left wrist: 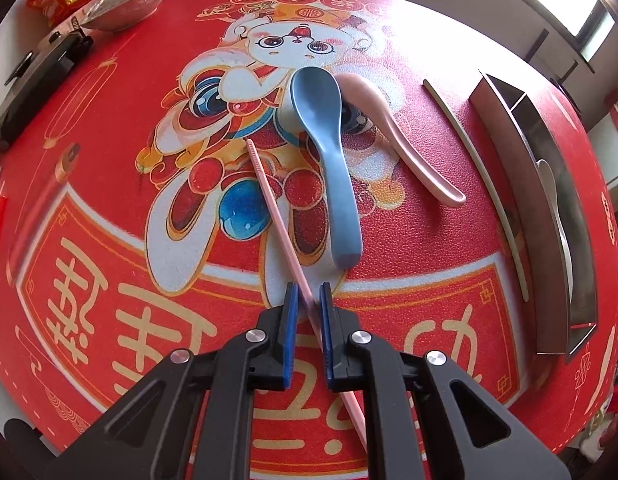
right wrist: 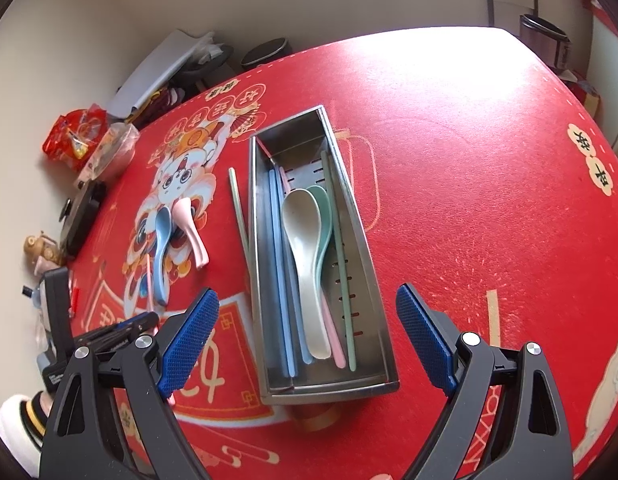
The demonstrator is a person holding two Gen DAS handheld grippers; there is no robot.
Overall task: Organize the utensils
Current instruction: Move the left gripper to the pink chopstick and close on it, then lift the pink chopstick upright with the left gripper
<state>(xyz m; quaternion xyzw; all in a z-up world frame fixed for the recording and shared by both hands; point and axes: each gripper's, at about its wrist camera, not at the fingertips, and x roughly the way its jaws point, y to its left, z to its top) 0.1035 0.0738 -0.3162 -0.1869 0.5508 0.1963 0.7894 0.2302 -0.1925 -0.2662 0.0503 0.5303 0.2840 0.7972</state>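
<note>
Left wrist view shows the left gripper (left wrist: 307,300) pinched on a pink chopstick (left wrist: 269,194), its far tip still low over the red mat (left wrist: 109,240), just left of the blue spoon (left wrist: 321,152) and pink spoon (left wrist: 393,128). The right gripper (right wrist: 307,340) hangs spread wide above the steel utensil tray (right wrist: 383,344). The thin stick is held near one end; it may pivot, slip, or nudge the blue spoon.

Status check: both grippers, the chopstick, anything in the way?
Left gripper shut on pink chopstick. Right gripper open, empty, above steel tray. Blue spoon and pink spoon lie close by on the mat.
</note>
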